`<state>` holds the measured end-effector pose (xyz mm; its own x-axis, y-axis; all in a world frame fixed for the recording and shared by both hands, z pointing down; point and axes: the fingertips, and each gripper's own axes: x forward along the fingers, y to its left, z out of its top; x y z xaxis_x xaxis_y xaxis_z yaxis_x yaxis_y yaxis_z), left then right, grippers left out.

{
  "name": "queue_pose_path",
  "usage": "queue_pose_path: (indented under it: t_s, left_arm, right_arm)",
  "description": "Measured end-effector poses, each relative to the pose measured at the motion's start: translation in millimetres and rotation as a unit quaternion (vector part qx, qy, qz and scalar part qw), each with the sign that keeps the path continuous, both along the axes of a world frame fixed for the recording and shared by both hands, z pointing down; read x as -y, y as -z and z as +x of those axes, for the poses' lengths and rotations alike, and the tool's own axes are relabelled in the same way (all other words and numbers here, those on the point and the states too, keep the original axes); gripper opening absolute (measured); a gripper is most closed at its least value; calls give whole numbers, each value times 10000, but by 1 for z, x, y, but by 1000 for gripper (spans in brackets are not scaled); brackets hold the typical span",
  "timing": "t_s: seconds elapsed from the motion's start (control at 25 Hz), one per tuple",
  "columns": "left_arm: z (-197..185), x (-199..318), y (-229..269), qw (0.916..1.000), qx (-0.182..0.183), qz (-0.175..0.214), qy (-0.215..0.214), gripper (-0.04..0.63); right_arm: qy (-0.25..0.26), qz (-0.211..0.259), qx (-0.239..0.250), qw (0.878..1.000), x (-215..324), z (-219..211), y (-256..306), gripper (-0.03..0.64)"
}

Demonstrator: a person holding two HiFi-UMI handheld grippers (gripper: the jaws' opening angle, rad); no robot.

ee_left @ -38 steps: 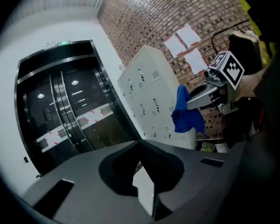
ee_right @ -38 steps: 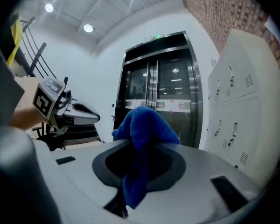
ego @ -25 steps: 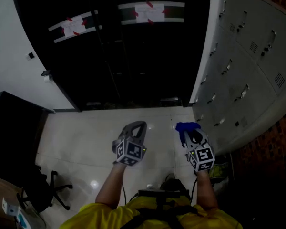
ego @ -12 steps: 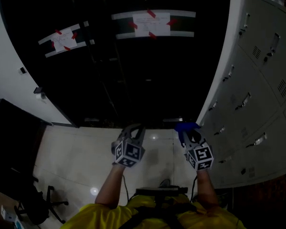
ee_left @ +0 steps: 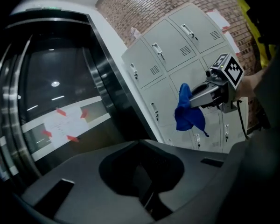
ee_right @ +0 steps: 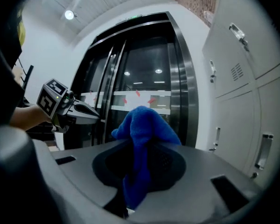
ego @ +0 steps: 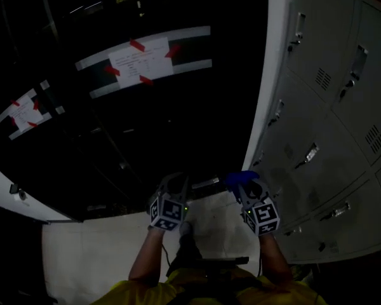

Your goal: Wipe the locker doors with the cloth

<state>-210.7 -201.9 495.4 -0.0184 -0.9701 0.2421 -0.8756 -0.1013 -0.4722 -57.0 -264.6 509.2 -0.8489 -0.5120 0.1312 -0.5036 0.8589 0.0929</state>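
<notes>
Hanging from the right tongs [ee_right: 142,143], the blue cloth [ee_right: 147,122] is clamped between jaws closed upon it. This is judged to leave its free fold ready for pressing against the grey locker doors [ego: 324,132], which stand near on the right and are not yet touched. The left tongs [ee_left: 139,143] are closed on nothing and held aside. Notices [ego: 140,59] taped to dark glass are noted; their print cannot be read.

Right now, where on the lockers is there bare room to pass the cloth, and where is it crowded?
Free: the flat door panel between the handles and the vents, beside the blue cloth in the right tongs. Crowded: the door edges, where handles and vents sit.
</notes>
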Motion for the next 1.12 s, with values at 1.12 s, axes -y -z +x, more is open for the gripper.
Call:
queue_pose_path:
  t_s: [1.12]
  left_arm:
    - [141,371,80,8858,197,486,-4611,2]
  right_arm:
    - [-4249,1564,78,8916,278,90,202,69]
